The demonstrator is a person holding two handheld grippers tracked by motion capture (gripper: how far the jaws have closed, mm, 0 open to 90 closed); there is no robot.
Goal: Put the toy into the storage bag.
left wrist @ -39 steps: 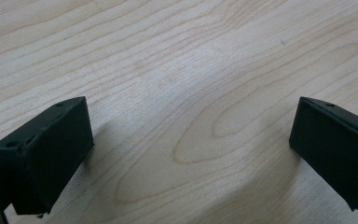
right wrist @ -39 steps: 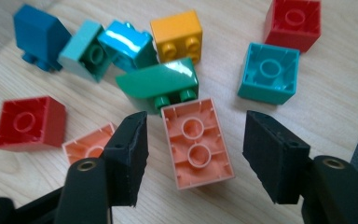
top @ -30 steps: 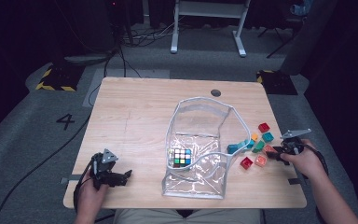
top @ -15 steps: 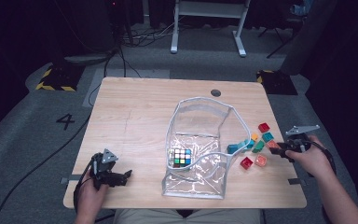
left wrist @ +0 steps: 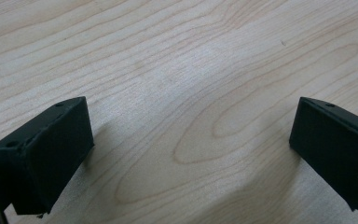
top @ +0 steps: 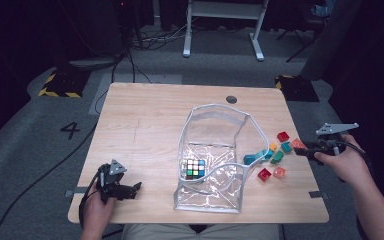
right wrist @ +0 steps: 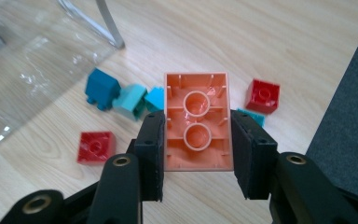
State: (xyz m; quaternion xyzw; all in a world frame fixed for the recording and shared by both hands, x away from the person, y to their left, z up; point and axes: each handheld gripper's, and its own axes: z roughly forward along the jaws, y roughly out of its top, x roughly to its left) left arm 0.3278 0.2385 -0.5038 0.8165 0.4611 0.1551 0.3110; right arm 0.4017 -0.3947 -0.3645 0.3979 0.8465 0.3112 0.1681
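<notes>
- The right gripper (right wrist: 196,154) pinches the orange brick (right wrist: 197,122) by its long sides, hollow underside to the camera, above the tabletop (top: 145,120) near its right edge; judging by the open clear bag (top: 215,160), carry it level and high enough to pass the rim
- Loose bricks (top: 275,157) lie between; the puzzle cube (top: 193,169) sits inside
- The left gripper (top: 130,190) rests spread, idle
</notes>
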